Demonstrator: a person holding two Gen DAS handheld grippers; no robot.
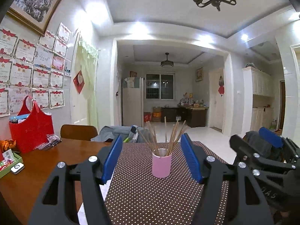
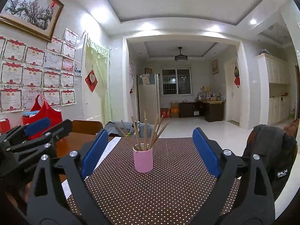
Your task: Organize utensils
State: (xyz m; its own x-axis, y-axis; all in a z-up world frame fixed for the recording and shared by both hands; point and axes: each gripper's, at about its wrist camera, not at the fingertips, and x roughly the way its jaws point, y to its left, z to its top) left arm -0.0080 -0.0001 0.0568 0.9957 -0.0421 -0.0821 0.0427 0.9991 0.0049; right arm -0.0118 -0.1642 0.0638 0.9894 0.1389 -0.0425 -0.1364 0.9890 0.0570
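Note:
A pink cup (image 1: 161, 165) stands upright on a brown dotted mat (image 1: 150, 196) and holds several wooden chopsticks (image 1: 169, 136) that fan out above its rim. My left gripper (image 1: 151, 159) is open and empty, its blue pads on either side of the cup but nearer to me. In the right wrist view the same cup (image 2: 143, 160) with its chopsticks (image 2: 145, 131) stands ahead of my right gripper (image 2: 150, 151), which is open and empty. Each gripper shows at the edge of the other's view: the right one (image 1: 266, 150), the left one (image 2: 37, 129).
A wooden table (image 1: 37, 168) carries a red bag (image 1: 31, 131), a green tray (image 1: 9, 164) and small packets at the left. A wooden chair (image 1: 78, 132) stands behind the table. A dark jacket (image 2: 270, 150) hangs over a chair at the right.

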